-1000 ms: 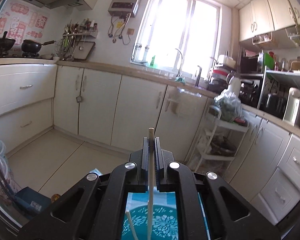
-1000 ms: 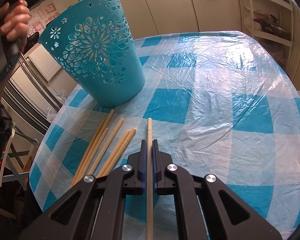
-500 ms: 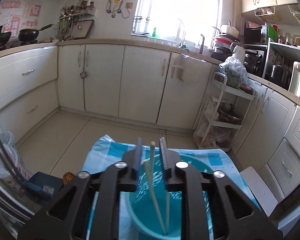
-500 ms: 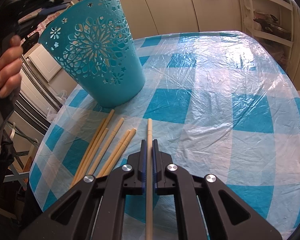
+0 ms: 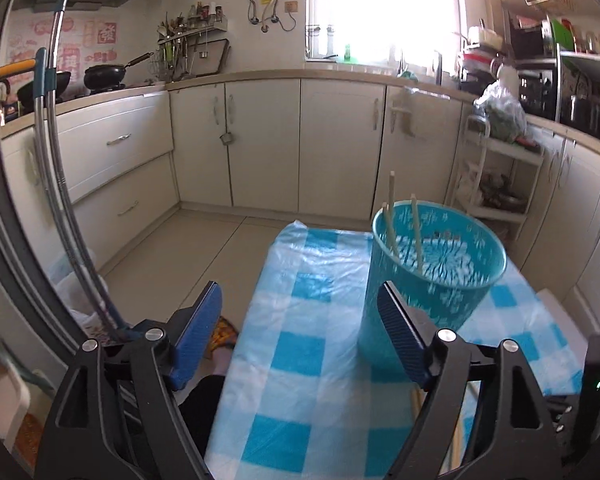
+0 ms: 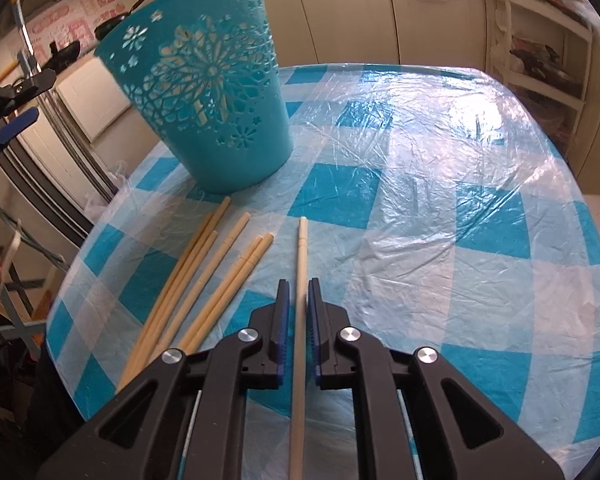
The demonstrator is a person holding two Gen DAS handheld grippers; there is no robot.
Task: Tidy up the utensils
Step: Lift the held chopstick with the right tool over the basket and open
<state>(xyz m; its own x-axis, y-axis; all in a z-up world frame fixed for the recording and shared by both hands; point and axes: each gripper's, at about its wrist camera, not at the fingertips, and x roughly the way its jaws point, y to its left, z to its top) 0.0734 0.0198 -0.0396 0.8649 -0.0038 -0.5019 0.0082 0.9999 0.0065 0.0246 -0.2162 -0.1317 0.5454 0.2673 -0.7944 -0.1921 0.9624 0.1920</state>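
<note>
Left gripper [image 5: 300, 332]: jaws just opened wide, empty. Right gripper [image 6: 298, 312]: jaws narrow around one chopstick [image 6: 300, 280] on the table [image 6: 440, 160], near the basket [image 6: 212, 92]. Risk: that slim stick slipping or pivoting once lifted.

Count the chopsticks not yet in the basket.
6. Five chopsticks lie fanned on the tablecloth before the basket; the sixth chopstick is in the right gripper, whose body may hide others.
</note>
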